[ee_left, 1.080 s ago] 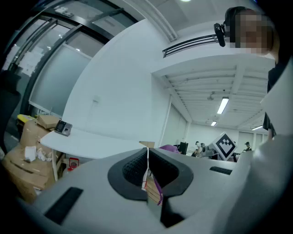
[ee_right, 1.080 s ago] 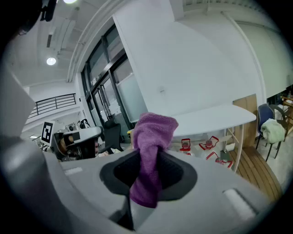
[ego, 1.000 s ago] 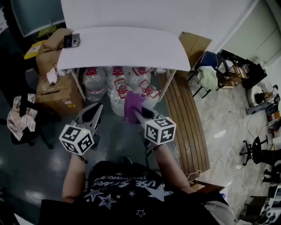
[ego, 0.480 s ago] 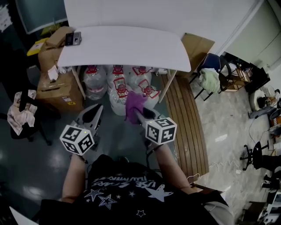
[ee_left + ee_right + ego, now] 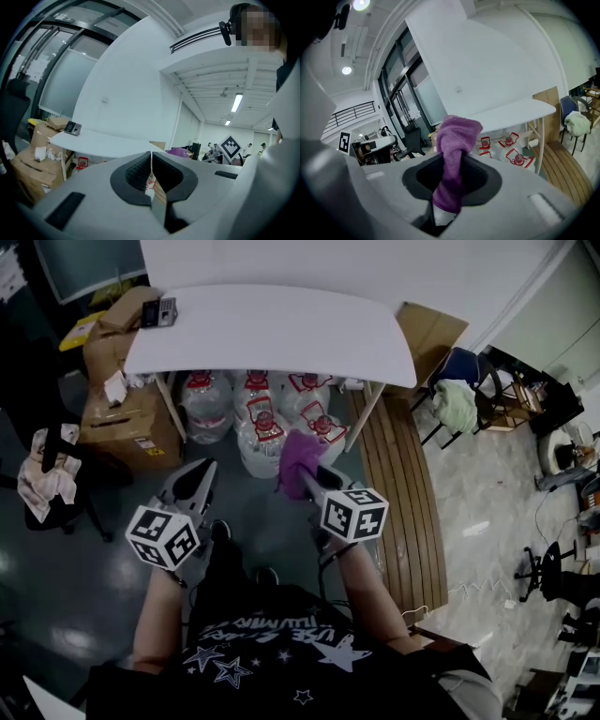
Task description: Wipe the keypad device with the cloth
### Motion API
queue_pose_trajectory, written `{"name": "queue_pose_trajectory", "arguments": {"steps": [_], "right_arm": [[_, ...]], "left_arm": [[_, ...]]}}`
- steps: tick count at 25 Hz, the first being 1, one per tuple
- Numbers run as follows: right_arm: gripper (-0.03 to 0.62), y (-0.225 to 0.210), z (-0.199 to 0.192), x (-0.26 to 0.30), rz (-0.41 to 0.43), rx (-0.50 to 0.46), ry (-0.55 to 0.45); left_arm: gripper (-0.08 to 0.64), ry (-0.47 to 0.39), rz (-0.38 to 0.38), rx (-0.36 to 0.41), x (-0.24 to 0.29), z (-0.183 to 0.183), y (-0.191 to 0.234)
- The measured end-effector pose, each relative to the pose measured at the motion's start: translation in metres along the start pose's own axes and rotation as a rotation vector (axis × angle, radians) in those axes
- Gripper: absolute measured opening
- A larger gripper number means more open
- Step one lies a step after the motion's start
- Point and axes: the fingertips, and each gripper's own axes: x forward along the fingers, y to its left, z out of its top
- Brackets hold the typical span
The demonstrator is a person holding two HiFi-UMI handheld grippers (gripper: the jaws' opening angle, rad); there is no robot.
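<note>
Purple cloth (image 5: 458,133), soft and floppy, is pinched in the right hand-held gripper (image 5: 452,164). The left hand-held gripper (image 5: 151,166) is pressed together, empty. The keypad device (image 5: 159,312) probably slides easily.

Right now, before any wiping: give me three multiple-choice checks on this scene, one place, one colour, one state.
1. Where does the keypad device sit?
A. at the left end of the white table
B. on the floor
C. on the bench

2. What colour is the cloth?
A. green
B. purple
C. yellow

3. How do the jaws of the left gripper stand?
A. wide apart
B. together on the cloth
C. together, nothing between them

Answers:
1 A: the head view shows it on the tabletop's left end.
2 B: it shows purple, clamped in the right gripper.
3 C: the left gripper view shows the pads meeting with nothing held.
</note>
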Motion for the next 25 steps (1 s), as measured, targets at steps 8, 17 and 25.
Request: {"name": "queue_pose_trajectory", "arguments": {"steps": [8,17,25], "right_arm": [[0.097,-0.002,0.015,0.035,-0.045,-0.019,0.010],[0.097,-0.007,0.040,0.123,-0.094,0.004,0.032],[0.097,0.001,0.084,0.215,-0.116,0.010,0.037]], "left_arm": [[0.017,-0.011,-0.041,-0.029,0.023,0.004,0.041],[0.017,0.022,-0.067,-0.069,0.067,0.017,0.130],[0.017,0.048,-0.065,-0.099,0.104,0.042,0.227]]}}
